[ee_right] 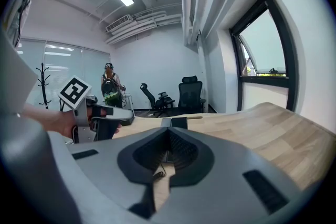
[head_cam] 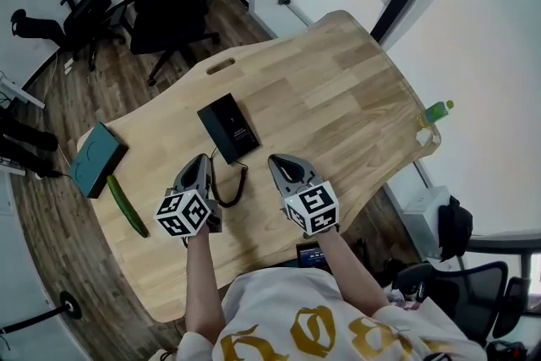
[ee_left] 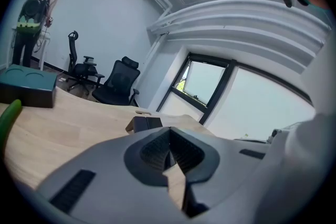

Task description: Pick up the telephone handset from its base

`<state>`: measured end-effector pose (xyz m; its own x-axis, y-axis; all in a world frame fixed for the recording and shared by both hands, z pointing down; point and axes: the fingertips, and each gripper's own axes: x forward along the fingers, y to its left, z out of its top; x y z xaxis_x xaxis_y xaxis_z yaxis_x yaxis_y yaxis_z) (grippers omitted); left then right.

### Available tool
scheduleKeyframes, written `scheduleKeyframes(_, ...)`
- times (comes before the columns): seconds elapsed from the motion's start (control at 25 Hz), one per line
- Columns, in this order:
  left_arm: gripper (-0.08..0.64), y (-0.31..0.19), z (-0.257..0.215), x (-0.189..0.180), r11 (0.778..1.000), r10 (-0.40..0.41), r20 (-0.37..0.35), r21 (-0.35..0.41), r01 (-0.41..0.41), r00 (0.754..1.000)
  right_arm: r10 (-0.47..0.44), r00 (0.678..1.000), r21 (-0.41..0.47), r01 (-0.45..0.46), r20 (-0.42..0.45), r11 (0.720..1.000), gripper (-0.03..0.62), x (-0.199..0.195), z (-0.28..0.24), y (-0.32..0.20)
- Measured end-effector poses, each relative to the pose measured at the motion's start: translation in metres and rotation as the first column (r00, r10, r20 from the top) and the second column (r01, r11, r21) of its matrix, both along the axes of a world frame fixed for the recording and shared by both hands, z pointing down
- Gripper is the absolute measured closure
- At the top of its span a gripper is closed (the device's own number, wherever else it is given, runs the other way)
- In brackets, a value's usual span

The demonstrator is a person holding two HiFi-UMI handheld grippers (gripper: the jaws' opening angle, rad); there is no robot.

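The left claw (ee_left: 169, 136) has its two grey jaws pressed together, with nothing between the ribbed pads. The right claw (ee_right: 168, 136) looks the same: jaws together at the tips and holding nothing.

In the head view both claws hover side by side over the near part of the pale wooden desk (head_cam: 338, 89). The left claw (head_cam: 201, 163) and the right claw (head_cam: 281, 165) both point toward 12 o'clock.

The black rectangular telephone (head_cam: 228, 127) lies flat on the desk with the handset on its base. It is clear of both claws, at about 1 o'clock from the left claw and 10 o'clock from the right. Its black coiled cord (head_cam: 237, 182) trails back between the two claws.

Each gripper view shows the telephone (ee_left: 147, 123) (ee_right: 176, 123) just past the jaw tips, near 12 o'clock.

A teal box (head_cam: 97, 158) sits at 9 o'clock from the left claw.
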<state>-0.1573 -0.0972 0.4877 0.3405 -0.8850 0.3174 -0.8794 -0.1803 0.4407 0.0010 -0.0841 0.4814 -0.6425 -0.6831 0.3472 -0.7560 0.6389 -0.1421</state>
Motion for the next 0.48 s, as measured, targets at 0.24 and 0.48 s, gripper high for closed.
scheduleKeyframes(0.24, 0.554, 0.001, 0.004, -0.007, 1.0, -0.018, -0.002, -0.009, 0.018, 1.0, -0.007, 1.0, -0.025, 0.008, 0.029, 1.0, 0.588, -0.007, 0.001, -0.006)
scheduleKeyframes(0.48, 0.554, -0.004, 0.005, -0.011, 1.0, -0.027, 0.002, -0.008, 0.027, 1.0, -0.009, 1.0, -0.012, 0.01, 0.026, 1.0, 0.588, -0.007, 0.002, -0.015)
